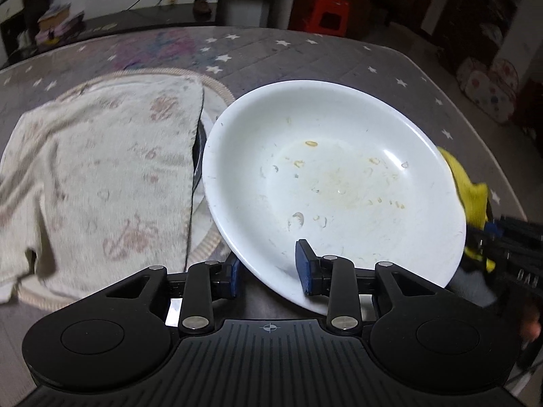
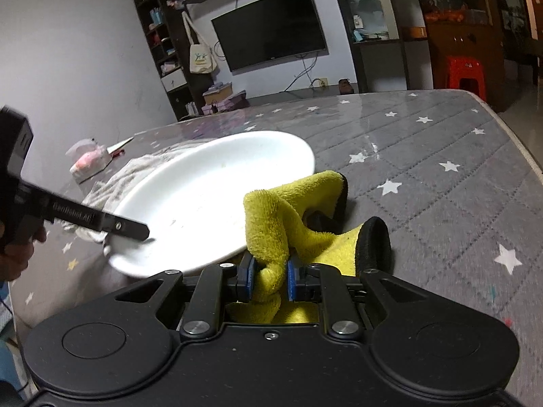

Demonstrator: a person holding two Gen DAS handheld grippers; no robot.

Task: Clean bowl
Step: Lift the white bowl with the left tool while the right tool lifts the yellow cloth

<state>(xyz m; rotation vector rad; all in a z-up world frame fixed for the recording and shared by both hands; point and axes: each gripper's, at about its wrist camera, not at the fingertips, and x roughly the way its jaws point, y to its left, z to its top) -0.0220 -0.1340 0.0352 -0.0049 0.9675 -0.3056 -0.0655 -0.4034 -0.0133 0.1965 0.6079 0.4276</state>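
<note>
A white bowl point(image 1: 339, 176) with yellowish food smears sits tilted on the grey star-patterned table point(image 1: 278, 51). My left gripper point(image 1: 269, 269) is shut on its near rim, one blue pad inside the bowl and the other under its outer wall. In the right wrist view the same bowl point(image 2: 210, 190) lies ahead and left, with a left gripper finger point(image 2: 132, 229) over its rim. My right gripper point(image 2: 269, 281) is shut on a yellow cloth point(image 2: 271, 217), whose folds hang just beside the bowl's right edge. That yellow cloth point(image 1: 471, 200) also shows past the bowl's right rim.
A pale patterned towel point(image 1: 101, 169) covers a round woven mat point(image 1: 217, 84) left of the bowl. A plastic bag with something pink point(image 2: 90, 159) lies farther back on the left. The table's edge point(image 2: 519, 142) runs along the right. A red stool point(image 2: 465, 71) stands beyond it.
</note>
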